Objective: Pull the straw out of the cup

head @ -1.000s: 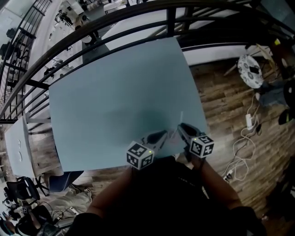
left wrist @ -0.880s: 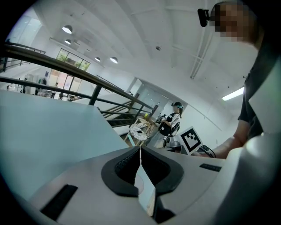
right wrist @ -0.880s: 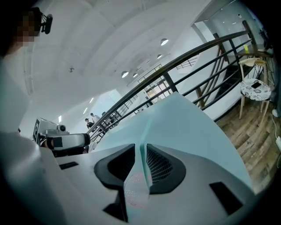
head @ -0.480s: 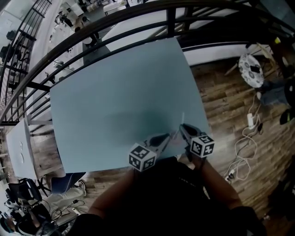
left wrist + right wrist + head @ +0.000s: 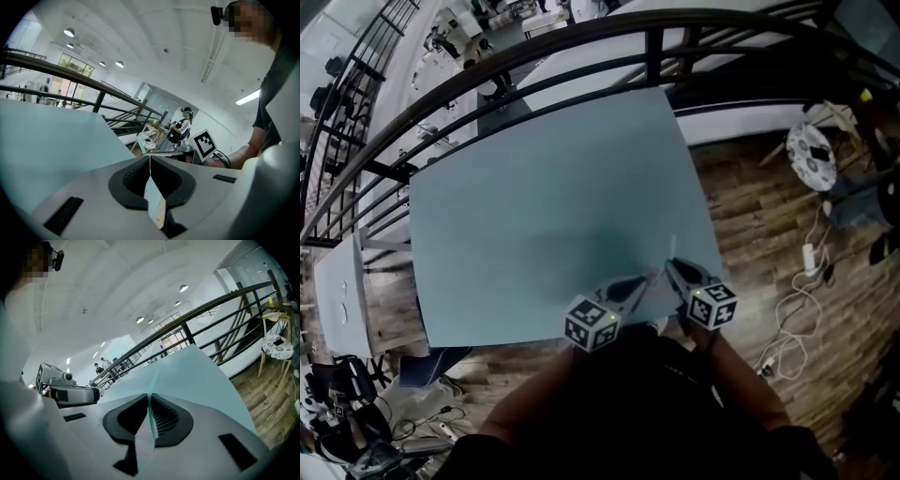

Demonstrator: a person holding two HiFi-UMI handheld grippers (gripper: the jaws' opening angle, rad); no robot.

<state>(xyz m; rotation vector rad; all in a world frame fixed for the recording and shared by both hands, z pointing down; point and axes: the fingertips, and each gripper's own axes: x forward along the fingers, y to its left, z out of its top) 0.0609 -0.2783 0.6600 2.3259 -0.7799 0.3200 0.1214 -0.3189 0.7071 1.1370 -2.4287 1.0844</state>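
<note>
— Largest first: pale blue-green rectangular tabletop (image 5: 544, 187), with a dark metal railing (image 5: 534, 56) behind. Any cup on it?

— None to be seen, in any view. Only the grey left gripper with its black-and-white marker cube (image 5: 637, 279) and the matching right gripper (image 5: 671, 266), tips near each other over the table's near edge.

— And the jaws?

— Pressed together on both. On the left gripper (image 5: 150, 159), pinched round a flat white paper-like slip (image 5: 155, 201); wrapper or something else, impossible to tell. On the right gripper (image 5: 150, 398), pinched round a thin pale translucent straw (image 5: 146, 434), running on past the tips over the table. From the head view, just a faint upright sliver (image 5: 671, 246).

— So which step?

— Probably the pull itself, or just past it: straw gripped, nothing visible around it. Hard to place more closely with no cup in sight.

— Next move?

— Likely: keep the right-hand pinch firm but light, draw along the straw's own line rather than sideways, hold the left side steady. Looks easy to kink.
</note>
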